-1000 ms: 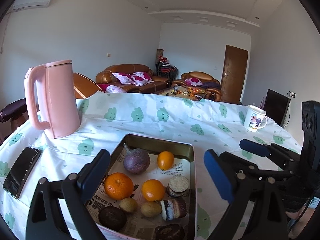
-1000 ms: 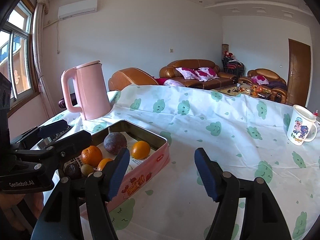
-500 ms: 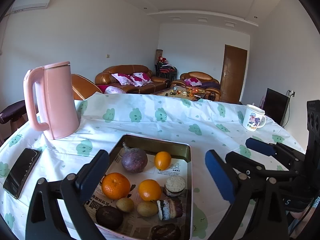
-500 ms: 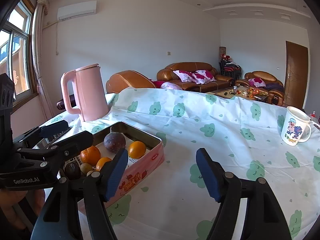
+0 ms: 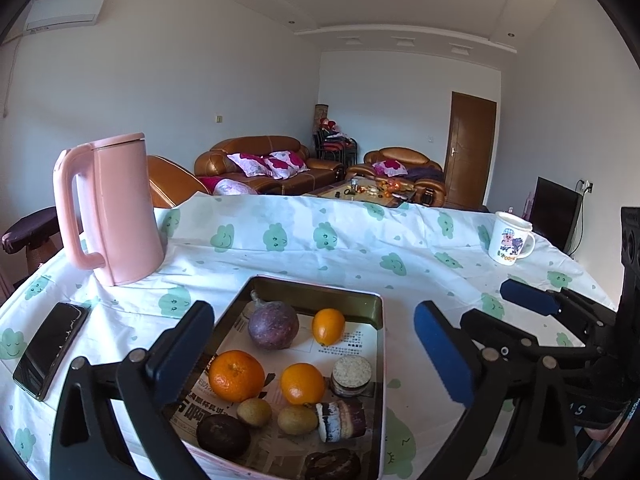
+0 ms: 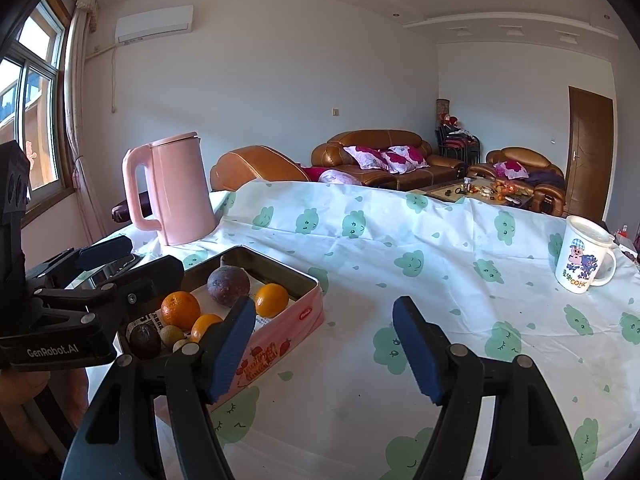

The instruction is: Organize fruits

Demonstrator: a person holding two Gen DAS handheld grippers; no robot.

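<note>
Both grippers, left (image 5: 316,352) and right (image 6: 324,344), edge back, spread and empty; fruits lie in the tin (image 5: 376,364), oranges (image 5: 236,376) at 6 o'clock.

"GenRobot.AI" stands in white on the black body of the left tongs (image 6: 132,268). The white mug (image 6: 582,256) near the tabletop's far right edge reads "COHK". Print on the tin (image 6: 280,336) and its newspaper lining is illegible.

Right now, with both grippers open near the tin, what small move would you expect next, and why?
Hard to settle: all the fruit in view already lies in the tin, which fits sorting about to start or just ended. Both the left gripper and right gripper are open and empty. If anything, I'd expect the left, hanging over the large orange, to lower toward it.
</note>
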